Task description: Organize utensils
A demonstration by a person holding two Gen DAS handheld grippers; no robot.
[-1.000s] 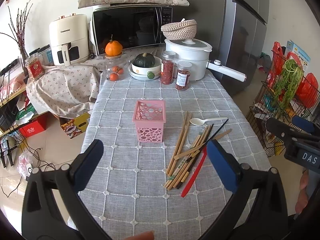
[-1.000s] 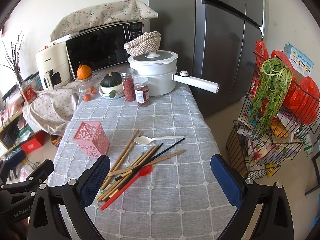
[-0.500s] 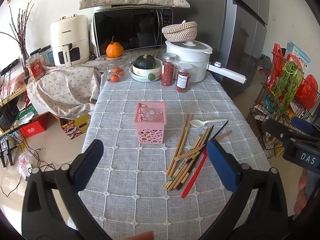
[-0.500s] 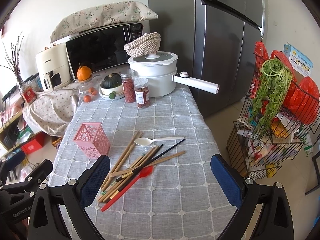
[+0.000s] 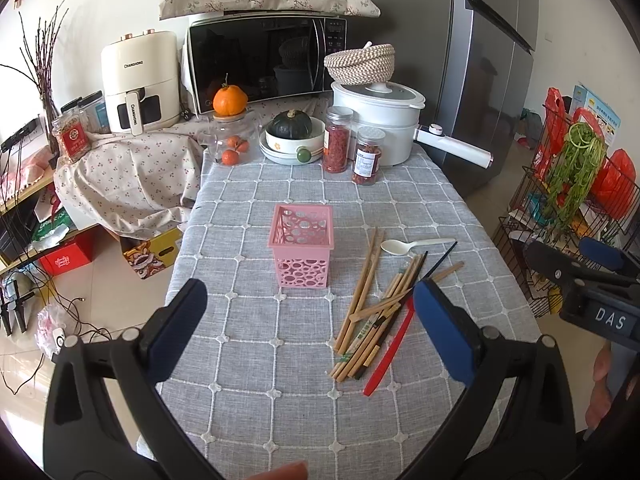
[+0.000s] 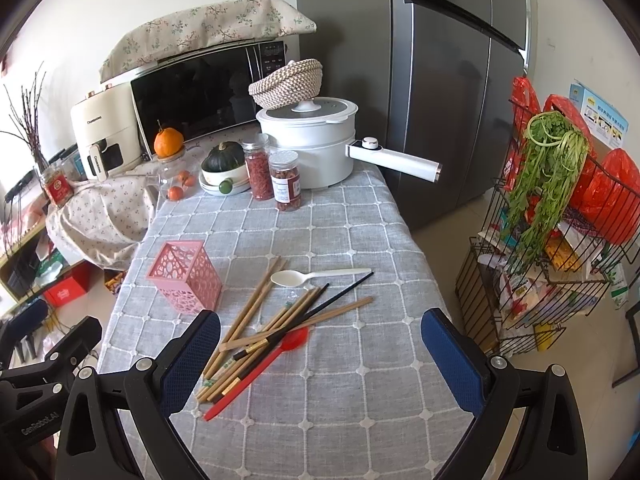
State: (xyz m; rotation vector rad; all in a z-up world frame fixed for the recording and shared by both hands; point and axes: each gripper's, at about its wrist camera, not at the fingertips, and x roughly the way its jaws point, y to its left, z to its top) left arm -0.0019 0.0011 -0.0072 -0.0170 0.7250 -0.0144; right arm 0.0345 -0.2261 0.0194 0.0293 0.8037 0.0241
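A pink perforated utensil basket (image 5: 301,245) (image 6: 185,282) stands upright and empty on the grey checked tablecloth (image 5: 280,376). To its right lies a loose pile of wooden chopsticks (image 5: 368,280) (image 6: 256,312) with a black chopstick (image 6: 344,290), a white spoon (image 5: 404,245) (image 6: 316,278) and a red spoon (image 5: 390,354) (image 6: 264,368). My left gripper (image 5: 310,324) hovers open near the table's front edge, nothing between its fingers. My right gripper (image 6: 320,354) is open too, just in front of the pile. It also shows at the right edge of the left wrist view.
At the table's back stand a white pot (image 6: 316,140) with a long handle, two spice jars (image 6: 276,176), a bowl with a green squash (image 5: 291,136), a glass jar with oranges, a microwave (image 5: 260,64) and an air fryer. A wire rack (image 6: 560,240) with greens stands right.
Both grippers have drifted slightly forward toward the table; the basket and utensils have not moved. Both stay open.
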